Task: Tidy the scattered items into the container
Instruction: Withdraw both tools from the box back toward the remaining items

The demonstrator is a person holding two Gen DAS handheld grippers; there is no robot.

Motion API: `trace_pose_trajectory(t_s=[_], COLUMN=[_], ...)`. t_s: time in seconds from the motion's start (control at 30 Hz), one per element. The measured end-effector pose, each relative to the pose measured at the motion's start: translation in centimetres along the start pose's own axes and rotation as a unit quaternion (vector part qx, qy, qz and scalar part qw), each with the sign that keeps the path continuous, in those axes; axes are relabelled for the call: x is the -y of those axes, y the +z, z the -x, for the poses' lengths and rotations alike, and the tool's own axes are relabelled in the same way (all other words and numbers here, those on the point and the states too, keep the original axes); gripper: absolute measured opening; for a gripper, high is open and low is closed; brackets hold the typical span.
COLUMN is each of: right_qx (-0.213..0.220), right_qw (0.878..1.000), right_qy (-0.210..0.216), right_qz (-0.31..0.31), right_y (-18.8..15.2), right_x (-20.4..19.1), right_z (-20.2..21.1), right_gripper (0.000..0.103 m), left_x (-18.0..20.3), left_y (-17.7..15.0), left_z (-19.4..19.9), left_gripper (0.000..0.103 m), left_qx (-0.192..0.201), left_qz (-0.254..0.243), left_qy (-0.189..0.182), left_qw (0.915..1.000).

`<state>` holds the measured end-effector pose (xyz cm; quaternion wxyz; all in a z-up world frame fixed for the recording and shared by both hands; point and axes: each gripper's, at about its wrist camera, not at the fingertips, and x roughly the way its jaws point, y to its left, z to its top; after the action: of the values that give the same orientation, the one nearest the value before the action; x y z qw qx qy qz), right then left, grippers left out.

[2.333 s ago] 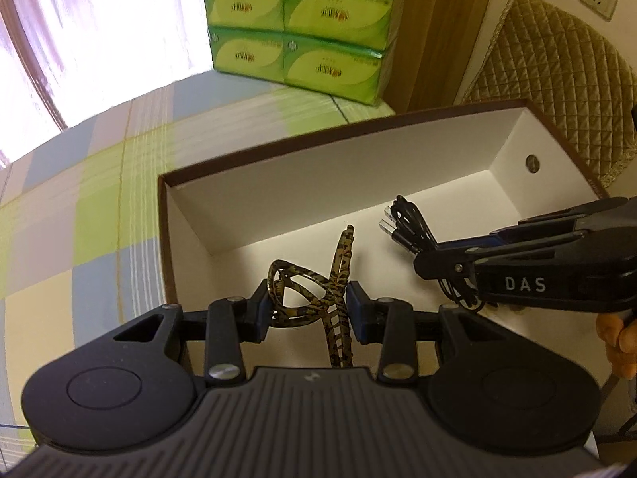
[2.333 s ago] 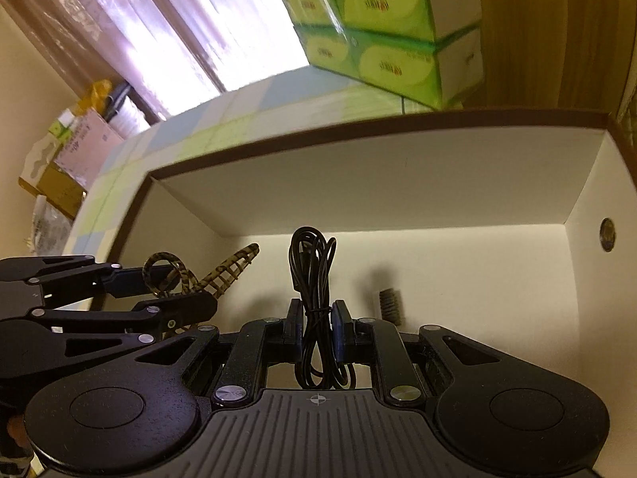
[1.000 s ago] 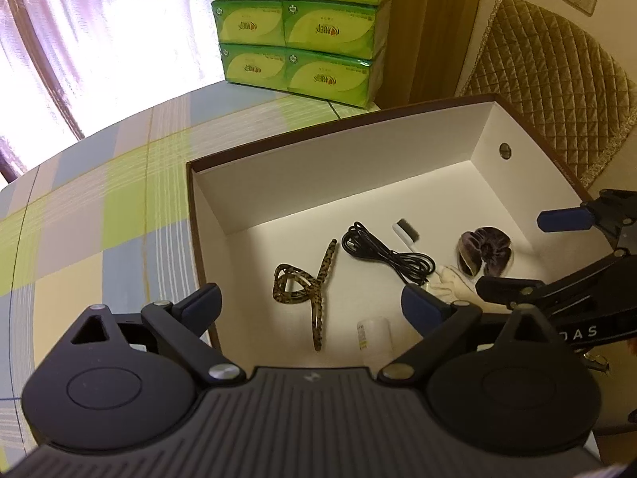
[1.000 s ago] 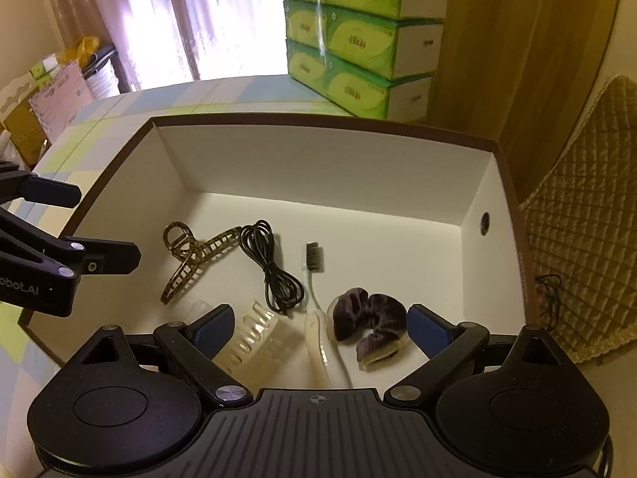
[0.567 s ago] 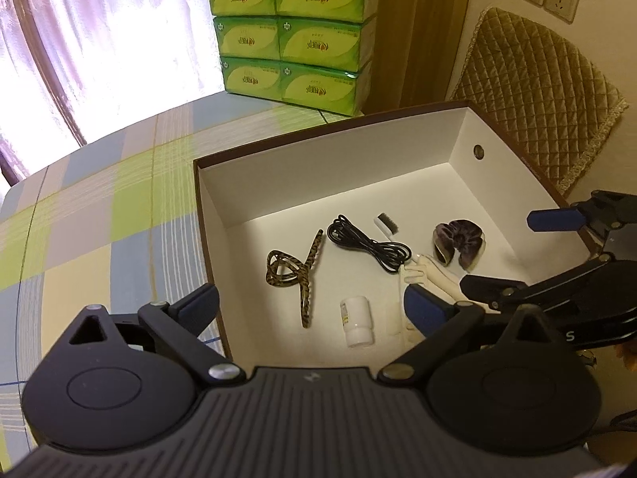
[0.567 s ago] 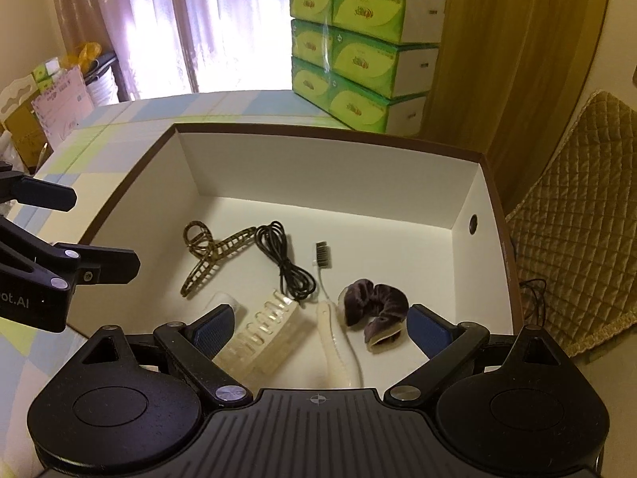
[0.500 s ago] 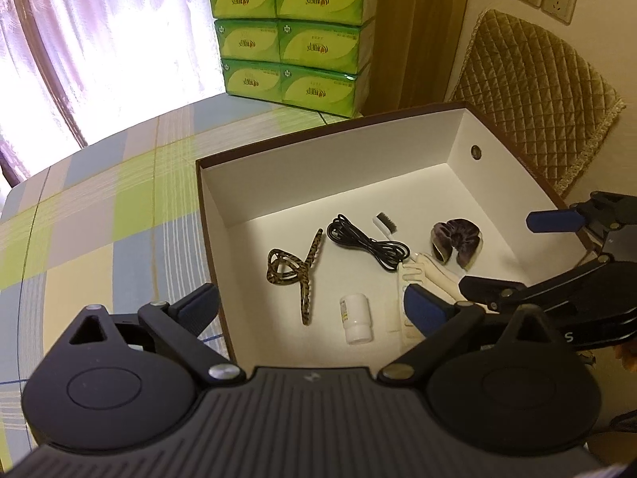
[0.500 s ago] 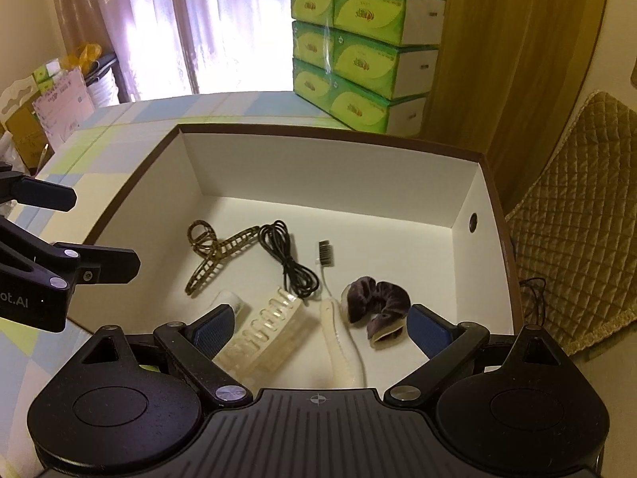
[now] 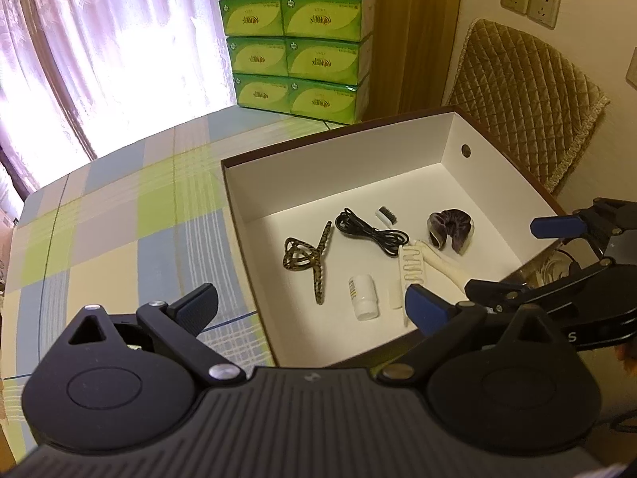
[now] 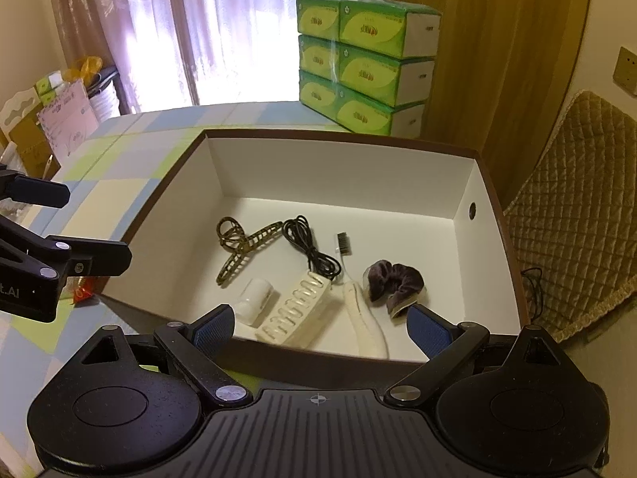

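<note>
Left gripper (image 9: 310,302): I am holding it spread wide, empty.
Right gripper (image 10: 320,324): spread wide, empty.
Box (image 10: 342,145): sitting at the counter's (image 9: 119,215) far corner.
Hair claw (image 9: 308,259), cable (image 9: 370,233): lying on the box floor.

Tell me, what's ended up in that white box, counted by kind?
Hair clips: 2, leopard-print hair claw and cream hair claw
Scrunchie: 1
Black cable: 1
Toothbrush: 1
Small white bottle: 1
Total: 6
</note>
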<state>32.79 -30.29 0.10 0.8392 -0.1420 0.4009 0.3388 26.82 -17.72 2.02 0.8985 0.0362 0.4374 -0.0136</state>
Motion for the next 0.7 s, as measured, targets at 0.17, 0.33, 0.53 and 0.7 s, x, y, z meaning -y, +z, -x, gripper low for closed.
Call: trace_pose_trajectory(t_s=[0.17,0.33,0.53,0.7], right_qx=[0.003,0.004,0.001,-0.002], right_qw=[1.0,1.0,1.0,1.0], right_qy=[0.0,-0.002,-0.004,-0.006], right_qz=[-0.005,-0.013,-0.023,-0.029], right_y=[-0.6,-1.3,-2.2,-2.9], right_x=[-1.4,-3.2,-5.3,-7.2], right_z=[0.9,1.7,2.5,3.1], right_gripper=[0.098,0.098,0.098,0.098], left_x=[-0.7,-1.7,-3.1,-4.7], left_y=[-1.1,-2.6,-4.8,-6.5], left_z=[1.3,2.6,4.1,5.3], left_gripper=[0.099,0.099,0.099,0.099], left_qx=[0.003,0.005,0.003,0.002], left_qz=[-0.002,-0.006,-0.009,-0.007], left_qy=[-0.005,-0.014,-0.022,-0.024], left_qw=[1.0,0.9999,0.9997,0.9997])
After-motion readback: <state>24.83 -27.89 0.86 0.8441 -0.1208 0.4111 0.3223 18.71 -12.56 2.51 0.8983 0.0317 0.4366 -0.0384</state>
